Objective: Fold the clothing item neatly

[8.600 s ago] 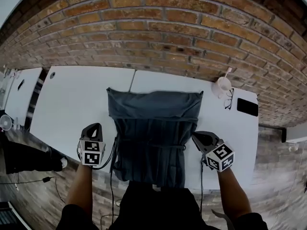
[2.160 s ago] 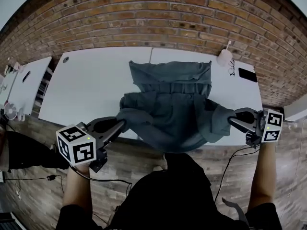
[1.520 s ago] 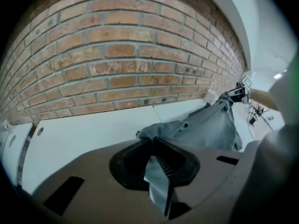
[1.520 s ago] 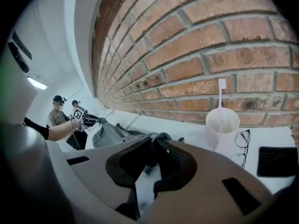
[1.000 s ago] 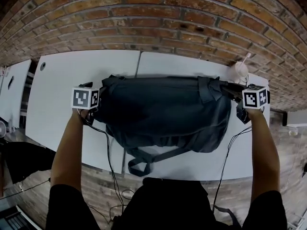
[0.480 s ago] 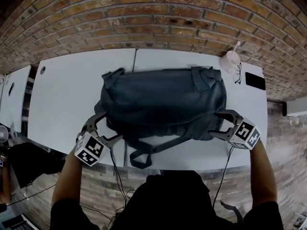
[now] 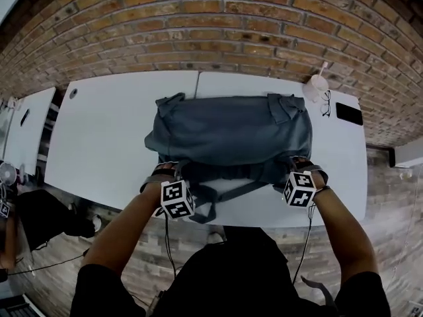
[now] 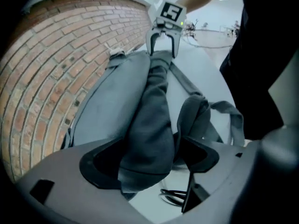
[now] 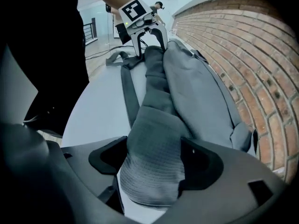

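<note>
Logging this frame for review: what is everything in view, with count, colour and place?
dark grey fabric garment: one, folded across the middle table; its strap trails at the near edge
white tabletops: two butted together under the garment, a third apart at far left
red brick wall: one, behind the tables
white cup: one, far right corner
spectacles: one pair, dark-framed, beside the cup
black flat phone: one, right of the spectacles
wood-plank floor: brown-grey, around the tables
left gripper: grey, jaws have just been opening, now wide; the garment's near fold lies between them
right gripper: same, at the fold's other end
forearms: two, behind the grippers
</note>
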A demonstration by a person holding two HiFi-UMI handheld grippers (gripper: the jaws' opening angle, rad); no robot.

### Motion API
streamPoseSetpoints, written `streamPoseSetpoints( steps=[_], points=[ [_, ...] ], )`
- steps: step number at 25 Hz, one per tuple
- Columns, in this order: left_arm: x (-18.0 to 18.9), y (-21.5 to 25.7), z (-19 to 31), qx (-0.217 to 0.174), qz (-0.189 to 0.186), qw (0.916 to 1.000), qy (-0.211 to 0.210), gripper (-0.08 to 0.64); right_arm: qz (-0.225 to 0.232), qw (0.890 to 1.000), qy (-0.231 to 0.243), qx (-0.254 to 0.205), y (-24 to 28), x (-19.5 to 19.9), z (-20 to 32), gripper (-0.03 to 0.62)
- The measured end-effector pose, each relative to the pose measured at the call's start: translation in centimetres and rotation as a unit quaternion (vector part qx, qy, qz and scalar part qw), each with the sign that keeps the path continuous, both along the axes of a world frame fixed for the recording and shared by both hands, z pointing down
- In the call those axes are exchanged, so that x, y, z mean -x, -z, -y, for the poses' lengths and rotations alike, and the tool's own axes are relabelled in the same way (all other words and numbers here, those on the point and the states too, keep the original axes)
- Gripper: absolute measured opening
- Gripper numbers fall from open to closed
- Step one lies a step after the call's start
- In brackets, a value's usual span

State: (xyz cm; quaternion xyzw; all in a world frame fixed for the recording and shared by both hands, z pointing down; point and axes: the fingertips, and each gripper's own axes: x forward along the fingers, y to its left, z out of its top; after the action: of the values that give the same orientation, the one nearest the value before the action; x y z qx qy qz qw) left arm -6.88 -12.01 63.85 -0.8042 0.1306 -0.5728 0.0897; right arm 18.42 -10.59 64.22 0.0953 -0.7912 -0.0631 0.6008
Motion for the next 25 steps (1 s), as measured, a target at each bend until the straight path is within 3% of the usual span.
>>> streamPoseSetpoints(
  steps=[3, 6, 9, 12, 15, 18, 21, 23, 25],
  points=[
    [1.0, -1.1, 0.6, 0.051, 0.022, 0.9975, 0.043, 0.363, -0.013, 1.0, -0.006, 0.022, -1.0, -0.1, 0.0, 0.348],
    [1.8, -1.4, 1.3, 0.053, 0.053, 0.996, 0.049, 0.119, 0.0, 0.998, -0.027, 0.048, -1.2, -0.4, -0.5, 0.252],
    [2.3, -1.5, 0.6, 0.079, 0.066, 0.9934, 0.05, 0.085, 0.015, 0.997, -0.055, 0.05, -1.1, -0.8, -0.4, 0.132],
    [2.3, -1.3, -1.6, 0.098, 0.085, 0.9913, 0.023, 0.077, 0.013, 0.995, -0.067, 0.067, -0.9, -1.1, -1.7, 0.117],
    [2.6, -0.5, -5.4, 0.132, 0.095, 0.9867, -0.014, 0.074, 0.015, 0.99, -0.061, 0.123, -0.4, -0.8, -5.3, 0.11],
    [2.8, 1.6, -11.1, 0.215, 0.082, 0.9718, -0.052, 0.074, 0.036, 0.971, -0.039, 0.231, 1.2, -0.7, -11.2, 0.11],
    [3.4, 4.7, -17.4, 0.309, 0.074, 0.9435, -0.096, 0.074, 0.058, 0.937, -0.015, 0.345, 4.5, -0.4, -17.2, 0.11],
    [4.0, 6.8, -20.2, 0.347, 0.077, 0.9273, -0.118, 0.074, 0.068, 0.918, -0.002, 0.39, 6.8, 0.0, -19.7, 0.11],
    [4.3, 8.5, -21.4, 0.358, 0.079, 0.9215, -0.128, 0.074, 0.079, 0.911, 0.007, 0.405, 8.7, 0.3, -20.7, 0.11]
  ],
)
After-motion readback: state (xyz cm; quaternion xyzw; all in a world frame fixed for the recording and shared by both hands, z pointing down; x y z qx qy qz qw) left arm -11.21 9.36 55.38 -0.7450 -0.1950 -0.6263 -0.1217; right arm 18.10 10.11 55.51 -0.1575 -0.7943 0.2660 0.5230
